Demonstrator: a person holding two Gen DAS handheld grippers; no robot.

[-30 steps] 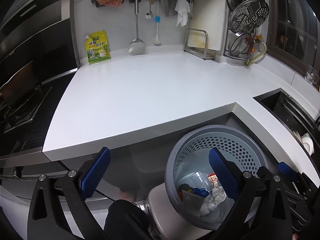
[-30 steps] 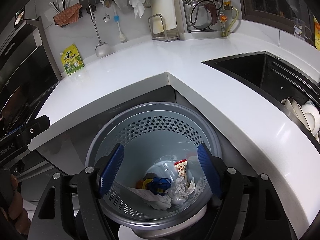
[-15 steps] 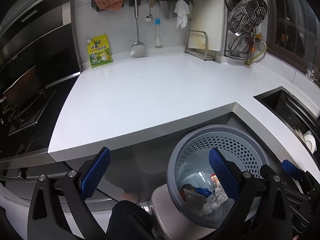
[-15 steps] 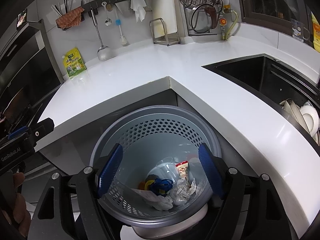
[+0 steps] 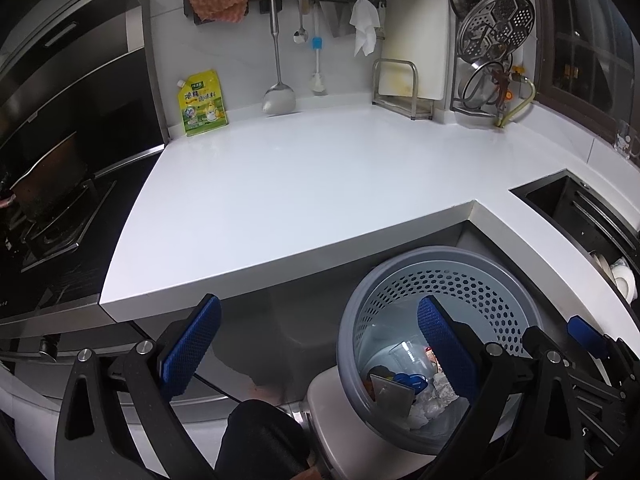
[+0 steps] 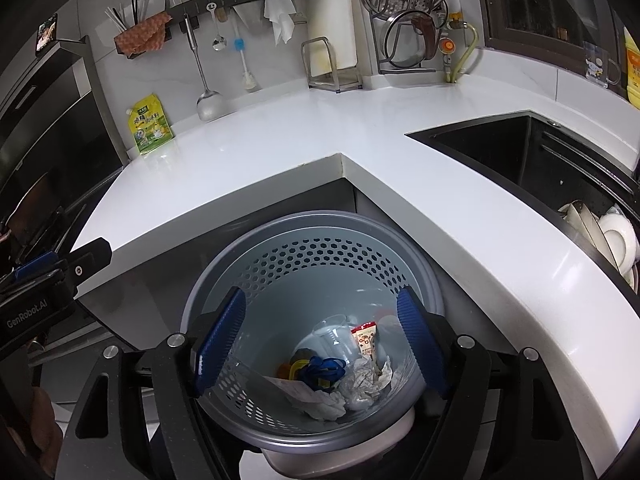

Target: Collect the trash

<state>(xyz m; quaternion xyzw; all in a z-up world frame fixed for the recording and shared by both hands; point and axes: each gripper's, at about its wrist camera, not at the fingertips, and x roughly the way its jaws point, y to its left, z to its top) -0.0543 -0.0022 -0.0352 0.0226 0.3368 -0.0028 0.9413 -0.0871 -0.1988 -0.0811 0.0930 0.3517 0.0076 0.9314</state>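
A grey perforated trash basket (image 6: pixel 312 256) stands below the inner corner of the white counter; it also shows in the left wrist view (image 5: pixel 440 280). It holds crumpled paper (image 6: pixel 360 384), a snack wrapper (image 6: pixel 365 340), a clear plastic cup (image 6: pixel 332 330) and a blue item (image 6: pixel 324 370). My right gripper (image 6: pixel 320 336) is open and empty above the basket. My left gripper (image 5: pixel 318 348) is open and empty, left of the basket, below the counter's front edge.
White L-shaped countertop (image 5: pixel 300 184) with a yellow pouch (image 5: pixel 202 102) at the back wall. Hanging utensils (image 5: pixel 276 48) and cutting board rack (image 5: pixel 404 88) at the back. Stove (image 5: pixel 52 216) at left. Black sink (image 6: pixel 500 152) with dishes (image 6: pixel 612 240) at right.
Both grippers have drawn back and up a little, so more of the counter and back wall shows. Both stay open and empty.
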